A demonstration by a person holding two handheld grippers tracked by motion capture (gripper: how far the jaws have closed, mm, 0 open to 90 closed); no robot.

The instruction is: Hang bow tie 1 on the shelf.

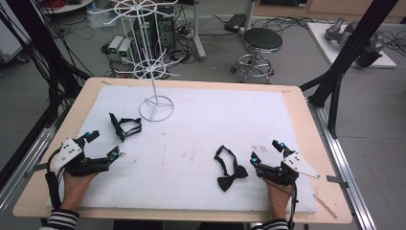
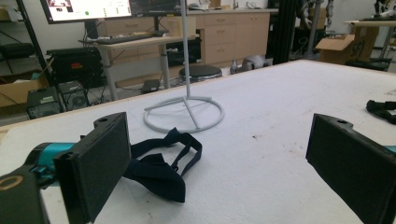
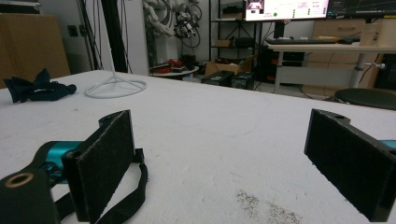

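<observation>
**Two bow ties flat on the pad, both grippers wide and empty**

Your left gripper [image 1: 103, 143] rests near the left edge of the white pad [image 1: 191, 143], jaws spread wide apart with nothing between them. The far bow tie [image 1: 124, 127] lies just ahead of it, between the gripper and the base ring of the white wire rack [image 1: 156, 108]. Your right gripper [image 1: 265, 152] sits near the right front of the pad, jaws likewise wide apart and empty, with the near bow tie [image 1: 229, 167] just beside its left jaw.

The main risk is the straps. In the right gripper view the near bow tie's strap [image 3: 126, 198] runs right beside the left jaw; close there and you likely pinch only the band, leaving the bow to dangle and swing. In the left gripper view the far bow tie [image 2: 161, 170] sits off toward the left jaw rather than centred, so a straight close may miss or drag it. The rack looks light, and a snagged strap or a knocked ring could tip it.

Room is generous: the middle of the pad is bare, and both grippers have open space inward. Mind the front edge of the table [image 1: 306, 120] under your wrists.
</observation>
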